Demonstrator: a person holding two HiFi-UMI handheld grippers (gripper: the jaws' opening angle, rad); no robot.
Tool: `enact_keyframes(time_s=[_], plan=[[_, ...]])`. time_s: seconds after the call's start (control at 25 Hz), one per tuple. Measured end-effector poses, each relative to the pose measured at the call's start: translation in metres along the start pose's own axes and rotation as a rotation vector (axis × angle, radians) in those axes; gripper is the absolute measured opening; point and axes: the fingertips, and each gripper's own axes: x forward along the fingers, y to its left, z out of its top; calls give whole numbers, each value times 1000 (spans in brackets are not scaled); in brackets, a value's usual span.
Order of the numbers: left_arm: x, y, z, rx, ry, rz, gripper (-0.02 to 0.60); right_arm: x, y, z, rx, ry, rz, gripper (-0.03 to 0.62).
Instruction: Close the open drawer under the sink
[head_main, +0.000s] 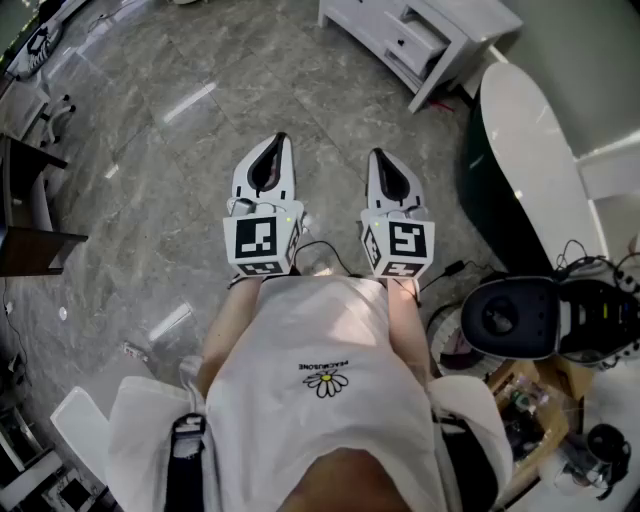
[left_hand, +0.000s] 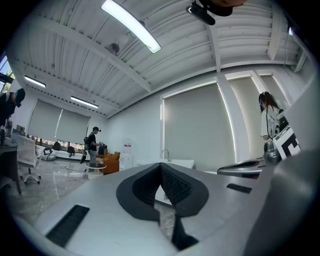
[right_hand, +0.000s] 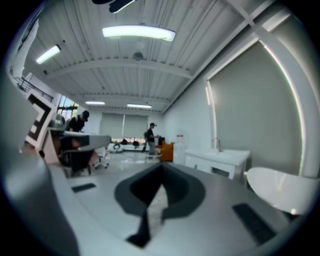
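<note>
A grey marbled tile floor (head_main: 150, 150) fills most of the head view. At the bottom of that view is the person's white T-shirt with a small daisy print (head_main: 320, 420). To the right lies a long white oval bathtub with a dark outer wall (head_main: 530, 150), which also shows at the lower right of the right gripper view (right_hand: 285, 192).

The white sink cabinet (head_main: 470, 20) stands at the top of the head view, well apart from both grippers, just beside the far end of the bathtub. Its white drawer with a dark handle slot (head_main: 415, 45) projects from the cabinet front, not pushed in. A faucet rises from the cabinet top in the right gripper view (right_hand: 217, 160).

The left gripper (head_main: 281, 140), white-bodied with a black-and-white marker cube, is held level above the floor and points towards the cabinet. Its black ribbed pads (left_hand: 175, 182) meet at the tips with nothing between them. The right gripper (head_main: 376, 156), of the same build, hovers beside it. Its jaws are likewise pressed together and empty, and neither gripper touches the drawer.
</note>
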Motion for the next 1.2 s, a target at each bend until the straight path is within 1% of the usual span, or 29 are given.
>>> enact_keyframes(time_s=[0.12,0.24,0.44,0.64,0.76,0.84,0.96,1.2], plan=[[7,-1,-9,-9,5,-13,20,6,-5,0,1,-2,-1,29],[15,-2,-12,1,12,-18,20,9,-8,-1,-2,1,5,29],[22,-2,-13,7,14,-5,20,8,-15,-6,-4,9,16,29],[25,3,-19,5,23,6,20,10,-15,-14,38,11,35,29],[34,9,-26,-22,40,8,20,14,-14,-18,42,30,48,29],[43,11,-30,-40,48,6,20,17,-16,-20,18,40,47,29],[61,9,-32,-37,44,-9,20,27,-25,-21,9,48,41,29],[119,6,-38,-52,55,-53,20,64,-58,-17,-14,69,4,29]])
